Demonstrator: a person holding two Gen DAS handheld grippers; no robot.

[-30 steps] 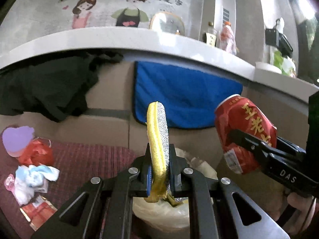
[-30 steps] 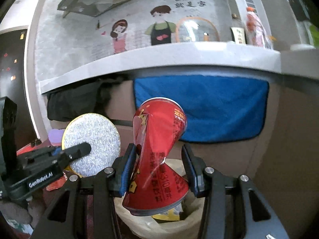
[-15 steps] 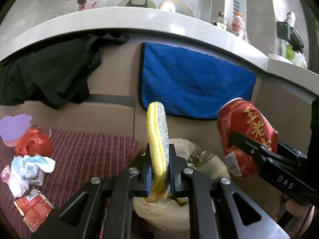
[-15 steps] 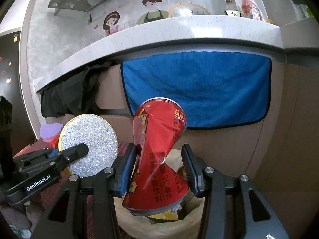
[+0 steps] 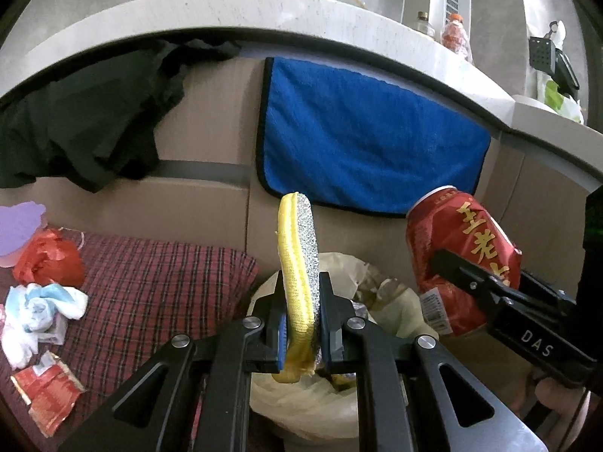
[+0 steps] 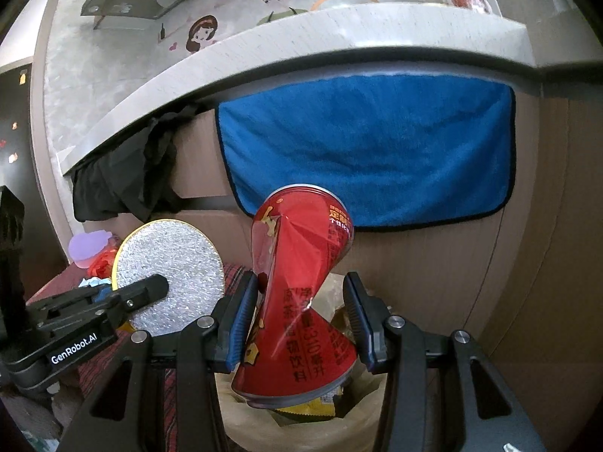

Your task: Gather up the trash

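left tongs: clenched on round yellow-and-silver scouring pad | right tongs: grasping crushed red drink can | both above bag-lined bin

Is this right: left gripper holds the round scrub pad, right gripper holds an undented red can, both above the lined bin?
Not quite: the red can in the right gripper is crushed at its middle, as the right wrist view shows. The left gripper does hold the scrub pad above the lined bin.

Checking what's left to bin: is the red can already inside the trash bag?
No, the crushed red can sits clamped in the right gripper above the trash bag.
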